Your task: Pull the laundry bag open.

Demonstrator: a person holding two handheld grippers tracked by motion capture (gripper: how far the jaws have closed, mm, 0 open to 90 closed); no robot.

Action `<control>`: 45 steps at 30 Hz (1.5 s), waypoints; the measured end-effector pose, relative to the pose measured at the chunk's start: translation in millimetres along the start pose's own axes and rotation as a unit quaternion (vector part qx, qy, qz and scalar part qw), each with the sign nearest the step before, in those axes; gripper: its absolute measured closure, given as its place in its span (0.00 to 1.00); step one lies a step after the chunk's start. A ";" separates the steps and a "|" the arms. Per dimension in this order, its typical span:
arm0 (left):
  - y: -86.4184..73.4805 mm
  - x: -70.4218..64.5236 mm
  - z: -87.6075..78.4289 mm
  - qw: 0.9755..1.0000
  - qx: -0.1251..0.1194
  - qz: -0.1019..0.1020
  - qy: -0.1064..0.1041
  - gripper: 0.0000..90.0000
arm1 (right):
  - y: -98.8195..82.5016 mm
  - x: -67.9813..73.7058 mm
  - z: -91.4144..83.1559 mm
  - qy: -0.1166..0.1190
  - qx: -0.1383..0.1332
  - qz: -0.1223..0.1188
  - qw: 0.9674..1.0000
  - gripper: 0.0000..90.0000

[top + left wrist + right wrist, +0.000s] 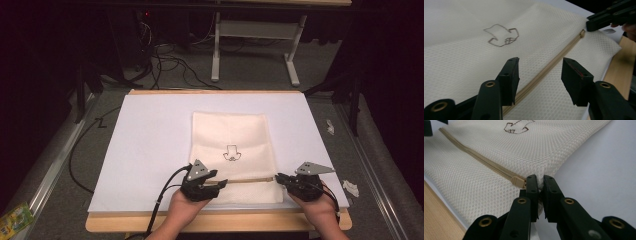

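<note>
On the white table cover lies a cream mesh zip bag; its zipper runs crosswise between grippers; right gripper pinches the bag's edge beside the slider; left gripper gapes astride the zipper

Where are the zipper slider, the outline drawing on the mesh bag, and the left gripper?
zipper slider (518,181), right gripper view, on its tan body.
outline drawing (502,37), left gripper view, on its dark outline.
left gripper (540,76), left gripper view, midway between its open jaws.
</note>
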State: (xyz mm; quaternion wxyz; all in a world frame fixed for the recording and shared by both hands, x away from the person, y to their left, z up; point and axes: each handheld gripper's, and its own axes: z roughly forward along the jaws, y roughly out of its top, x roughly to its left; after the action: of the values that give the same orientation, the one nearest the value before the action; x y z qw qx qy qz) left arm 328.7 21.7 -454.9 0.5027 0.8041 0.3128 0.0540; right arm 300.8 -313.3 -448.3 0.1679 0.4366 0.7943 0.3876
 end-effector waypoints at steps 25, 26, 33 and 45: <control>27.9 -57.3 82.2 0.999 0.012 0.035 -0.024 0.77 | 5.1 1.7 -5.1 0.002 -0.035 0.004 0.999 0.94; 28.2 -58.7 84.7 0.999 0.011 0.031 -0.025 0.78 | 5.4 2.0 -5.3 0.003 -0.038 0.002 0.999 0.94; 28.5 -60.7 94.6 0.999 0.006 0.025 -0.033 0.82 | 6.5 4.6 -6.1 0.004 -0.041 0.002 0.999 0.94; 31.1 -63.4 103.0 0.999 0.002 0.010 -0.037 0.93 | 7.6 7.0 -7.8 0.007 -0.047 -0.002 0.999 0.94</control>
State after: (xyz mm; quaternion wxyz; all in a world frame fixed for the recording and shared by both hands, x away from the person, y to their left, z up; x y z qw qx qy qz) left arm 333.3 -102.7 -464.7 0.5116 0.8096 0.2862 0.0279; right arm 296.4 -308.8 -437.0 0.1832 0.4240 0.7774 0.4269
